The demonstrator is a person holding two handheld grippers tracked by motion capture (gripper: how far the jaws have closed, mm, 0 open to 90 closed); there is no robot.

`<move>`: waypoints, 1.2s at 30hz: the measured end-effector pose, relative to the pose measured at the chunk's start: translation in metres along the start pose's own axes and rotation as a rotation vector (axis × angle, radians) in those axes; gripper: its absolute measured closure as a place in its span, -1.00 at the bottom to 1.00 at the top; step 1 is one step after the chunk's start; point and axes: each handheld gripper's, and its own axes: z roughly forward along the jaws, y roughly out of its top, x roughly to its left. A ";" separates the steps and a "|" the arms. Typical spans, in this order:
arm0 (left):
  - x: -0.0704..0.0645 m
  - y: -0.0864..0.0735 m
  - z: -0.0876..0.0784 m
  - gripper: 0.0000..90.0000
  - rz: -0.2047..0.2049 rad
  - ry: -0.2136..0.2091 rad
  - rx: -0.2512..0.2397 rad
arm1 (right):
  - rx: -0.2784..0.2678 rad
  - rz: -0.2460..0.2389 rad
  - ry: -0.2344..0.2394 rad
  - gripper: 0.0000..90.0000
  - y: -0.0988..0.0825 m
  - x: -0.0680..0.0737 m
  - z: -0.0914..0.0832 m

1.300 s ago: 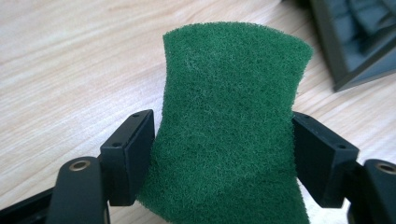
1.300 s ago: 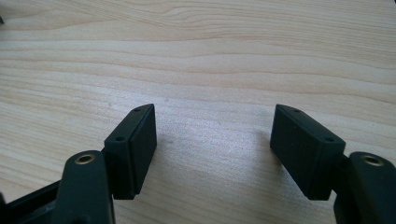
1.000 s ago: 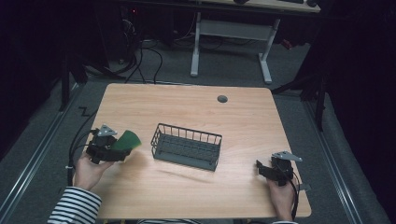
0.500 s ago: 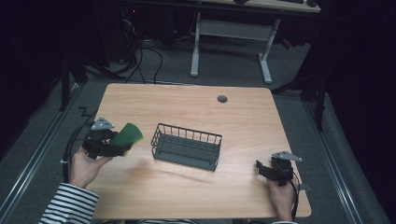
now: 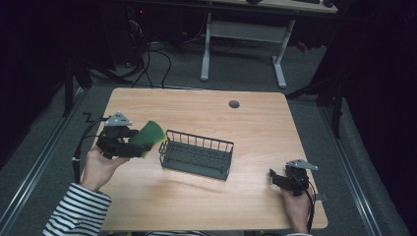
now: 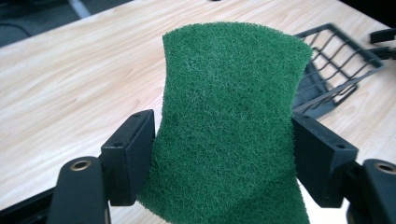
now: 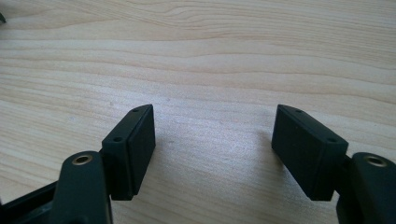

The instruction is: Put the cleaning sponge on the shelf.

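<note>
A: Where is the green scouring pad (image 6: 229, 121) right now?

B: It is clamped between the fingers (image 6: 133, 154) of the left gripper (image 5: 129, 145), which press on its two side edges so that it bows a little. It is held up off the tabletop (image 5: 255, 123) near the left edge, tilted, with its free end pointing toward the wire basket (image 5: 196, 155).

A: And the basket?

B: It stands about the middle of the tabletop, slightly toward the near edge, with nothing in it that I can see. The pad's tip is just beside the basket's left end, not yet over it.

A: So which step is this?

B: I would judge it as the carry: the pad is gripped and off the wood, and dropping it in the basket looks like the aim.

A: What does the next move need?

B: The pad has to travel across above the basket's rim and clear the upright wires, then come down inside before the fingers part. Tilted as it is, the pad could catch on the rim.

A: The other hand?

B: The right gripper (image 5: 289, 180) rests near the near right corner, well apart from the basket. Its fingers (image 7: 135, 149) stand wide apart with only bare wood between them.
</note>
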 end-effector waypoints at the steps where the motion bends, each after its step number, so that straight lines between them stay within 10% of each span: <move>1: -0.004 0.003 0.001 -0.37 0.008 -0.009 -0.004 | 0.000 0.000 0.000 -0.32 0.000 0.000 0.000; 22: -0.049 0.054 0.056 -0.37 0.144 -0.083 0.043 | 0.001 -0.002 0.003 -0.34 0.000 0.000 0.000; 36: -0.053 0.058 0.098 -0.37 0.167 -0.007 0.097 | -0.001 -0.002 0.005 -0.35 0.000 0.000 0.000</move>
